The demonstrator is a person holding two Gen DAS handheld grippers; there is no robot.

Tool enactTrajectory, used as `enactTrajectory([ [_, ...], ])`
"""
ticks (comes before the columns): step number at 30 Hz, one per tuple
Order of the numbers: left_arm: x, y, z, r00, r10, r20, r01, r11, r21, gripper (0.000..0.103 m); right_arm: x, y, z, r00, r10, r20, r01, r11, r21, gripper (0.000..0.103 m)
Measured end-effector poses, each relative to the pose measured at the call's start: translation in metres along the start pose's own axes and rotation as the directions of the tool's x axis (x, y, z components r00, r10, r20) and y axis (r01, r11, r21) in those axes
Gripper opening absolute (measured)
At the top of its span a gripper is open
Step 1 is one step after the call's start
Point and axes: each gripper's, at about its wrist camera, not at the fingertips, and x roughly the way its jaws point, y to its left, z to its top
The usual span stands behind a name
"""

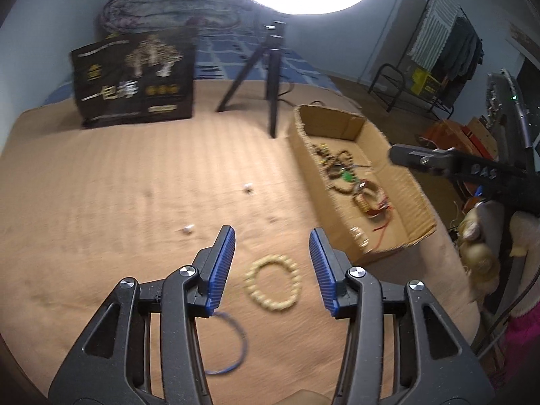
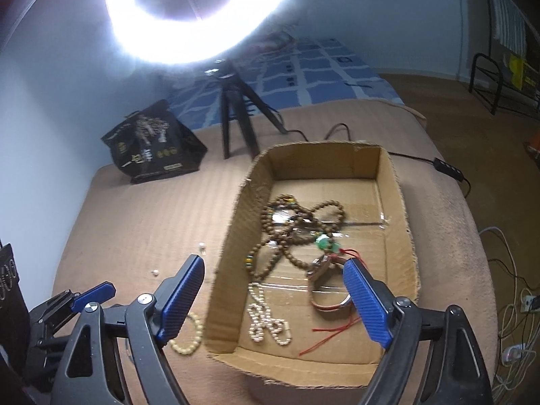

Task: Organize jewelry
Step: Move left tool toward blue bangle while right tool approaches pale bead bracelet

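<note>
A cream bead bracelet (image 1: pixel 252 285) lies on the tan blanket just in front of my left gripper (image 1: pixel 271 236), which hangs above it, open and holding nothing. A thin blue cord ring (image 1: pixel 242 341) lies nearer, partly hidden by the left finger. The bracelet (image 2: pixel 189 346) also shows in the right wrist view, left of the cardboard box (image 2: pixel 229 243). My right gripper (image 2: pixel 275 263) is wide open and empty over the box's near end. Inside lie a brown bead necklace (image 2: pixel 297 216), a pearl strand (image 2: pixel 266 320), a brown band (image 2: pixel 324 303), a green pendant (image 2: pixel 325 243) and red cord (image 2: pixel 332 334).
A black printed bag (image 1: pixel 135 81) and a ring light's tripod (image 1: pixel 271 77) stand at the back of the blanket. Two small white beads (image 1: pixel 187 228) (image 1: pixel 248 188) lie loose on it. The bed edge drops off right of the box, with cables (image 2: pixel 516 290) on the floor.
</note>
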Motion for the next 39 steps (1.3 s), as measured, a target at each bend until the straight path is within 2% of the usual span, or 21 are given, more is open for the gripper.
enactTrajectory([
  [7,-0.018,0.044,-0.024,0.999,0.053,-0.012,-0.053,0.998,-0.035,0.047,-0.005,0.027,-0.006,0.999,0.05,-0.008,-0.05,0.997,-0.058,0.086],
  [14,-0.027,0.07,-0.049,0.998,0.058,-0.037,-0.061,0.996,-0.073,0.047,-0.008,0.055,-0.021,0.995,0.094,-0.044,-0.099,0.986,-0.134,0.086],
  [21,-0.028,0.07,-0.073,0.998,0.023,-0.064,-0.028,0.997,-0.069,0.047,-0.005,0.084,-0.048,0.985,0.126,-0.115,-0.149,0.962,-0.227,0.086],
  [24,-0.028,0.065,-0.08,0.998,0.007,-0.064,-0.01,0.998,-0.058,0.066,0.003,0.095,-0.062,0.979,0.126,-0.158,-0.163,0.954,-0.251,0.086],
  [25,-0.027,0.062,-0.083,0.998,0.003,-0.066,-0.006,0.999,-0.049,0.067,0.006,0.097,-0.066,0.977,0.125,-0.172,-0.166,0.953,-0.252,0.085],
  [30,-0.018,0.046,-0.095,0.995,0.007,-0.098,-0.006,1.0,0.011,0.068,0.022,0.103,-0.082,0.969,0.1,-0.224,-0.158,0.953,-0.259,0.083],
  [34,-0.009,0.038,-0.102,0.993,0.018,-0.118,-0.013,0.999,0.045,0.068,0.033,0.1,-0.091,0.963,0.088,-0.254,-0.151,0.959,-0.241,0.074],
  [39,0.0,0.033,-0.105,0.992,0.033,-0.124,-0.025,0.998,0.065,0.068,0.043,0.096,-0.095,0.955,0.088,-0.283,-0.145,0.972,-0.187,0.073],
])
